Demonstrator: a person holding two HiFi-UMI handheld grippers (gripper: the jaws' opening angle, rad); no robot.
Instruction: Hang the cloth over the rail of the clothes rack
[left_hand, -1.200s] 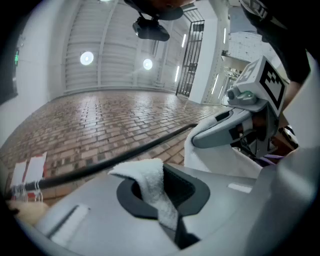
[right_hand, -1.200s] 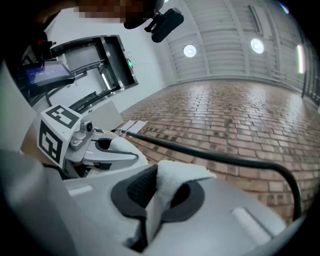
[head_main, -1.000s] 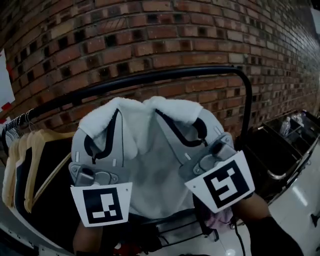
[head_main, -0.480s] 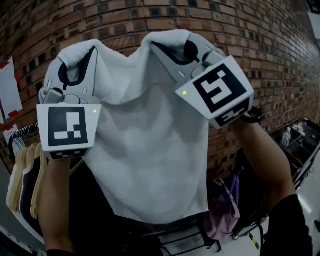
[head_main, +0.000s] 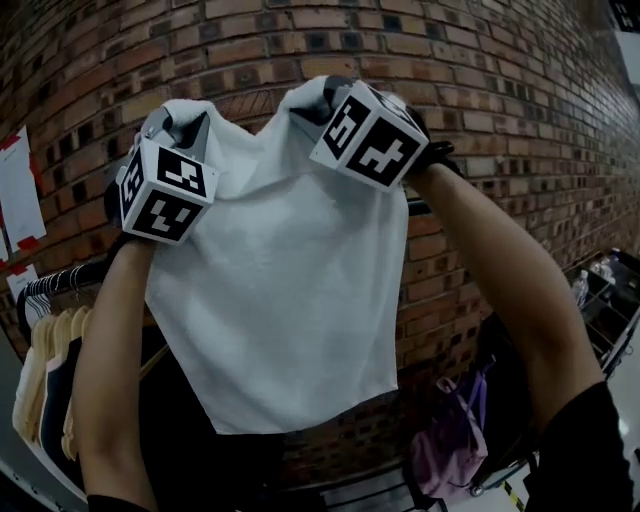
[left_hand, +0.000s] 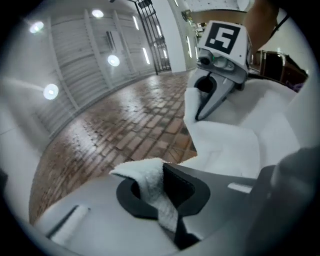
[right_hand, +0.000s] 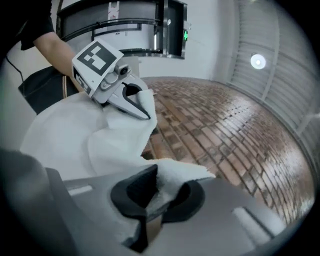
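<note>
A white terry cloth (head_main: 280, 280) hangs spread in front of the brick wall, held up by its two top corners. My left gripper (head_main: 175, 130) is shut on the left corner (left_hand: 150, 172), which is pinched between its jaws (left_hand: 162, 197). My right gripper (head_main: 325, 95) is shut on the right corner (right_hand: 175, 175), the cloth wedged between its jaws (right_hand: 152, 202). Each gripper view shows the other gripper across the slack top edge (left_hand: 215, 95) (right_hand: 132, 102). The black rail (head_main: 418, 208) of the clothes rack peeks out beside the cloth's right edge; the cloth hides most of it.
Wooden hangers with garments (head_main: 50, 380) hang on the rail's left end. White paper sheets (head_main: 20, 190) are stuck to the wall at left. A purple bag (head_main: 450, 440) hangs low at right, and a dark cart (head_main: 610, 300) stands at far right.
Both grippers have risen with the cloth from below the rail to high against the wall and turned over. The cloth now hangs flat and spread instead of bunched.
</note>
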